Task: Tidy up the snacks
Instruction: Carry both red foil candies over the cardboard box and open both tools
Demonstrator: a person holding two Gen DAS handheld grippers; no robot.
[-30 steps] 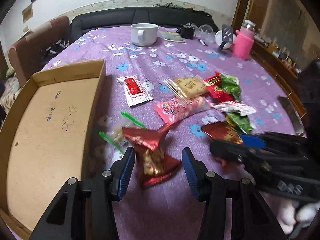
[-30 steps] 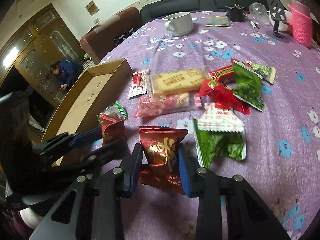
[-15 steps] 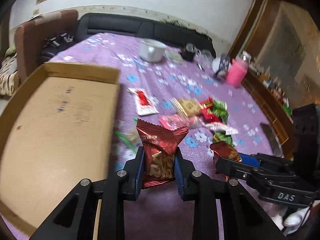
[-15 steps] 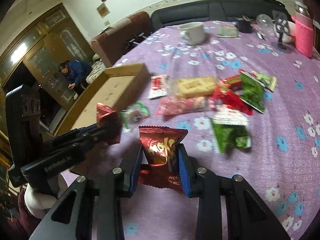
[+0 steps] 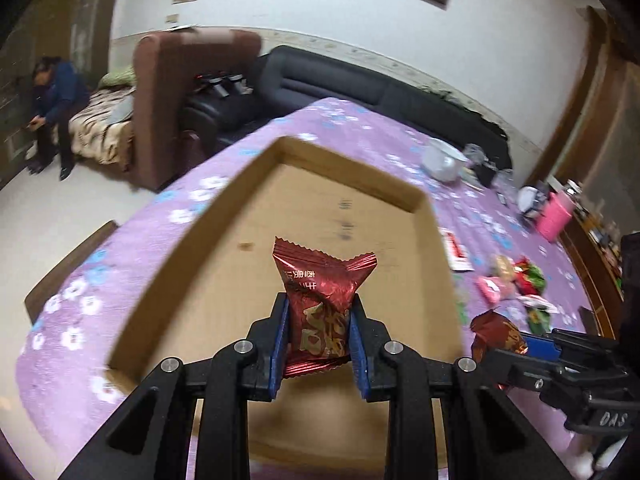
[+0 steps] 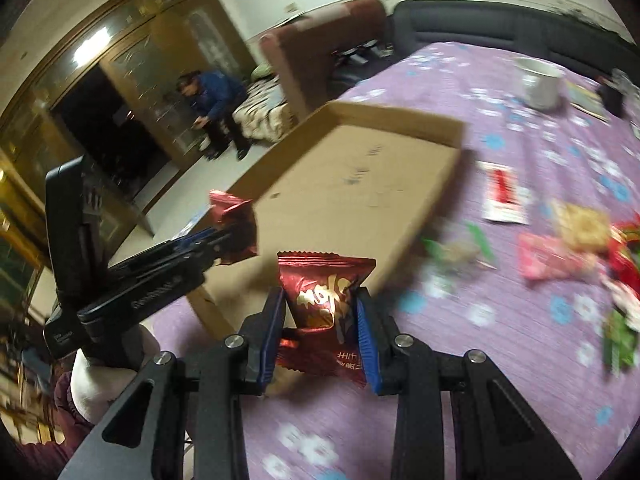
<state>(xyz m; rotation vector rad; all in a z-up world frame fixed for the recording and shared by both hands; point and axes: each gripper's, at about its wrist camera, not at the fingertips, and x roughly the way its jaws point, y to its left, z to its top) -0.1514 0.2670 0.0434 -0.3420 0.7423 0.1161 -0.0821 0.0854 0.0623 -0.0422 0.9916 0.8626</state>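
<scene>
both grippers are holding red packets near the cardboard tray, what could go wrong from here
1. The left gripper pinches its red packet low, over the cardboard tray; the puffy foil might slip.
2. The right gripper with its red foil packet sits just outside the tray's near wall, so releasing now would likely miss.
3. The two grippers are close together and could bump.

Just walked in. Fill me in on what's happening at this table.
A person is sorting snacks with a handheld tool in each hand. The left tool is clamped on a red foil packet over the empty cardboard tray. The right tool grips another red packet near the tray's edge. More snacks lie on the purple tablecloth.
</scene>
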